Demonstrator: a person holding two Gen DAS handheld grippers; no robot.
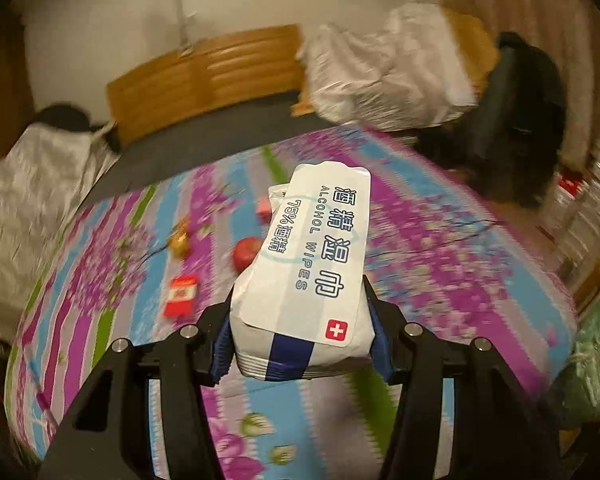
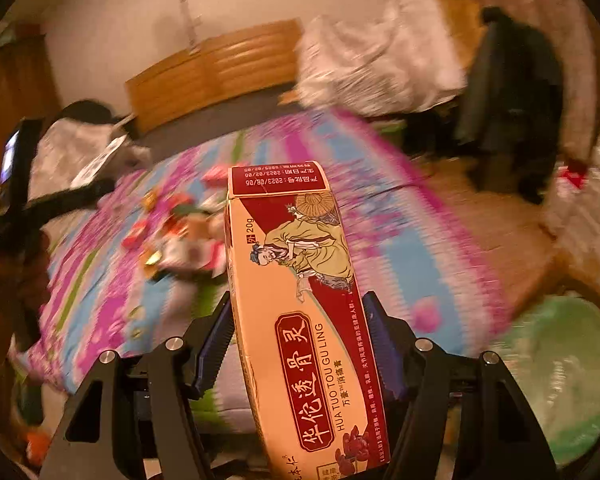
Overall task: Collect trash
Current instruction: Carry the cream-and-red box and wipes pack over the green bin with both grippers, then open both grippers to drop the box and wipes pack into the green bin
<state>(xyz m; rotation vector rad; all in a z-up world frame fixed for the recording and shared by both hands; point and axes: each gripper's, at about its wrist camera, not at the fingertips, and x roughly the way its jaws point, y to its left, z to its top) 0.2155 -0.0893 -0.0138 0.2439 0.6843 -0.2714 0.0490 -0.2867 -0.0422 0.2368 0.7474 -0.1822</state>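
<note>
- The left gripper (image 1: 302, 334) is clamped on a white pack of alcohol wipes (image 1: 312, 264), held above a floral bedsheet (image 1: 440, 248), its blue pads (image 1: 224, 348) pressing both sides.
- The right gripper (image 2: 300, 344) is clamped on a long red-and-cream ointment box (image 2: 300, 300), which juts out far past the fingertips.
- Small red and gold wrappers (image 2: 168, 236) lie scattered on the sheet, left of the box and farther off.
- A green-lined bin (image 2: 572, 376) sits near right; a wooden headboard (image 2: 216, 68) stands far off.
</note>
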